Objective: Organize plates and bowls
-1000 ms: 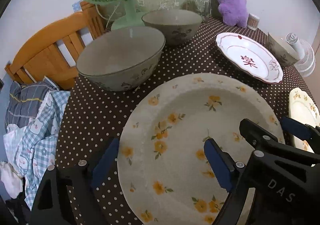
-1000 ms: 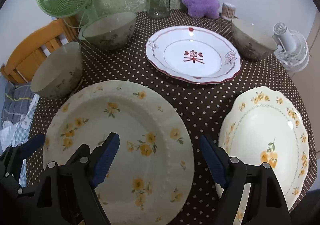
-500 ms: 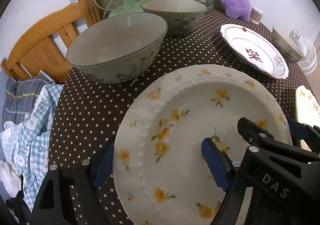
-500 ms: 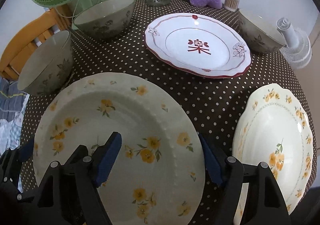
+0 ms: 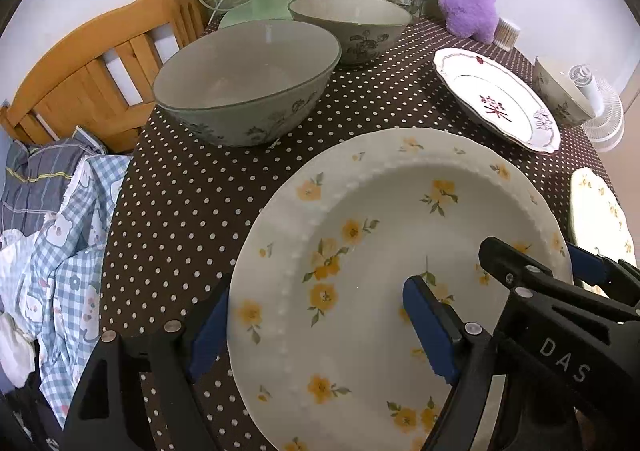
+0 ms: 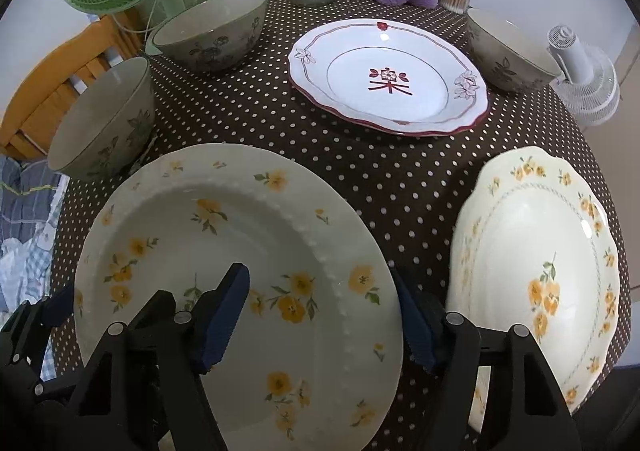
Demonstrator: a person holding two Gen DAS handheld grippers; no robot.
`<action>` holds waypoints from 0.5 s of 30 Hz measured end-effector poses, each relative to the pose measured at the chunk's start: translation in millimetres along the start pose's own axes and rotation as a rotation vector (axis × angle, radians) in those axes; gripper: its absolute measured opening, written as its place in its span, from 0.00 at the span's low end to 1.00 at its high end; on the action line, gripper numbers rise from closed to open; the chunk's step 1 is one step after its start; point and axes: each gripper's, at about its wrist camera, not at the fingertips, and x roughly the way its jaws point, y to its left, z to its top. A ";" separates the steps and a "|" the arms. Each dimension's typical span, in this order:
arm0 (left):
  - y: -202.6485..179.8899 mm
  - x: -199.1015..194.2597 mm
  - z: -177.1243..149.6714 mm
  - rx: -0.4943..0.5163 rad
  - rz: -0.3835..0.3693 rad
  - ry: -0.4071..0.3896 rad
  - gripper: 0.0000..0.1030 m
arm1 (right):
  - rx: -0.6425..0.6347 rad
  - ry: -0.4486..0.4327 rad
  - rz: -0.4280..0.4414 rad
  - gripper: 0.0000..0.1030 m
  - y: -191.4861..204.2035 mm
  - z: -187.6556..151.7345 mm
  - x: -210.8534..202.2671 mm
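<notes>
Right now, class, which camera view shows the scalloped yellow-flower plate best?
The right wrist view: the scalloped plate lies almost whole beside the right gripper. The left wrist view catches only a sliver of it at the picture's right edge, partly behind gripper parts.

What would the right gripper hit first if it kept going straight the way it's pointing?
Most likely the beaded rim of the yellow-flowered plate, which the closing right gripper straddles; depth is unclear, so it may already be close.

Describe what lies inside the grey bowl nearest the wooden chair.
The bowl looks empty: its pale inner wall and bottom show bare. Its near wall hides a strip of the inside.
</notes>
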 end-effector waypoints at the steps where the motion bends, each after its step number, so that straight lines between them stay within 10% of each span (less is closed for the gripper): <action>1: -1.2 -2.3 -0.7 0.002 -0.003 -0.004 0.80 | 0.000 -0.003 -0.001 0.72 -0.5 -2.5 -2.9; 15: -23.4 -40.7 -5.6 0.027 -0.009 -0.070 0.79 | 0.004 -0.064 0.011 0.70 -21.8 -14.2 -46.6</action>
